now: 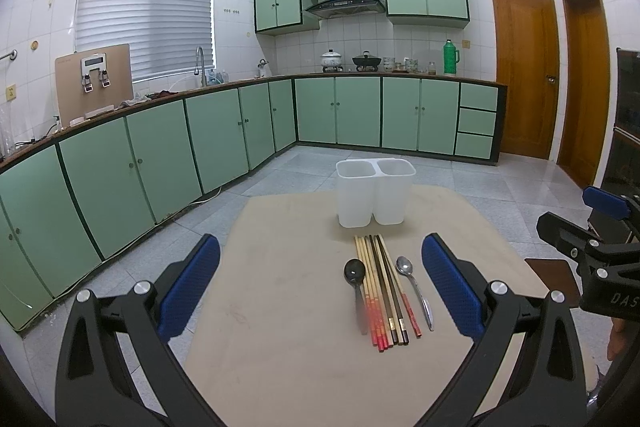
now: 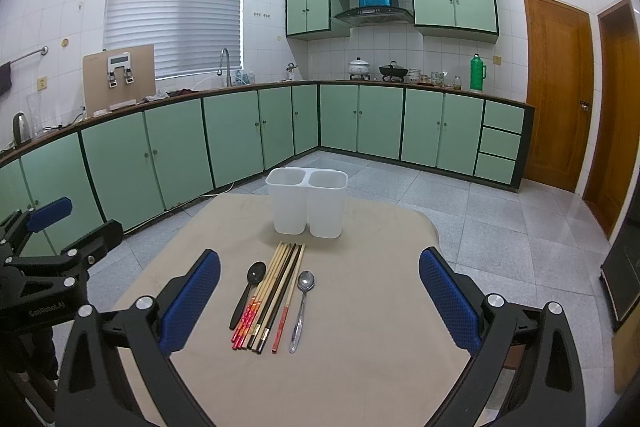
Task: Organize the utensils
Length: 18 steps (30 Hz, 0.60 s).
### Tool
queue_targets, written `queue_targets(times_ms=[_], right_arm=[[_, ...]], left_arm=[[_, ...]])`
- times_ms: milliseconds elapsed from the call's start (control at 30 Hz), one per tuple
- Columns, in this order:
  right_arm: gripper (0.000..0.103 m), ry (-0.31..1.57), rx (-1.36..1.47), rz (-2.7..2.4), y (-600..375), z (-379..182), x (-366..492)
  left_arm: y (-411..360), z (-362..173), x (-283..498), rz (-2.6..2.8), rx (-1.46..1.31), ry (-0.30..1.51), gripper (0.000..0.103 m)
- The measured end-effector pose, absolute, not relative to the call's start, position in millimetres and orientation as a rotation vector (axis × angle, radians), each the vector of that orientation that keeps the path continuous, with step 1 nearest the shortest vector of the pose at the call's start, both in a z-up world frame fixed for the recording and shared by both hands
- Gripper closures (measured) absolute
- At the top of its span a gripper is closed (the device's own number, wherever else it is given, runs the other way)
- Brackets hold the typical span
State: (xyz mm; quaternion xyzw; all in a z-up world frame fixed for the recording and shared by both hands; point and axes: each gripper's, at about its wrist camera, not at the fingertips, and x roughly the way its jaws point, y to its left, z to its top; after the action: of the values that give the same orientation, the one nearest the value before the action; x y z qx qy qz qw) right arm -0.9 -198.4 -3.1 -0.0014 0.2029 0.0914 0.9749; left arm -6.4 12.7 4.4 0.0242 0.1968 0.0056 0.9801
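A white two-compartment utensil holder (image 1: 375, 193) (image 2: 307, 201) stands empty at the far end of a beige table (image 1: 288, 327) (image 2: 360, 367). In front of it lie several chopsticks (image 1: 384, 291) (image 2: 272, 297) side by side, a black spoon (image 1: 356, 281) (image 2: 250, 289) on their left and a metal spoon (image 1: 414, 287) (image 2: 302, 307) on their right. My left gripper (image 1: 320, 285) is open above the near part of the table, holding nothing. My right gripper (image 2: 320, 287) is open too, also with nothing between its fingers. Each gripper shows at the edge of the other's view.
Green base cabinets (image 1: 160, 155) run along the left and back walls under a counter with a sink, pots and a green thermos (image 1: 451, 57). Wooden doors (image 2: 558, 107) stand at the right. Grey tiled floor (image 2: 500, 227) surrounds the table.
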Motion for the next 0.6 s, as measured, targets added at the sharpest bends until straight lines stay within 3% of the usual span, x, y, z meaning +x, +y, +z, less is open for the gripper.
queue_targets(times_ms=[600], right_arm=[[0.006,0.42,0.001,0.179,-198.0,-9.6,1.8]], left_arm=[[18.6,6.5,-3.7,0.018,0.052,0.406,0.005]])
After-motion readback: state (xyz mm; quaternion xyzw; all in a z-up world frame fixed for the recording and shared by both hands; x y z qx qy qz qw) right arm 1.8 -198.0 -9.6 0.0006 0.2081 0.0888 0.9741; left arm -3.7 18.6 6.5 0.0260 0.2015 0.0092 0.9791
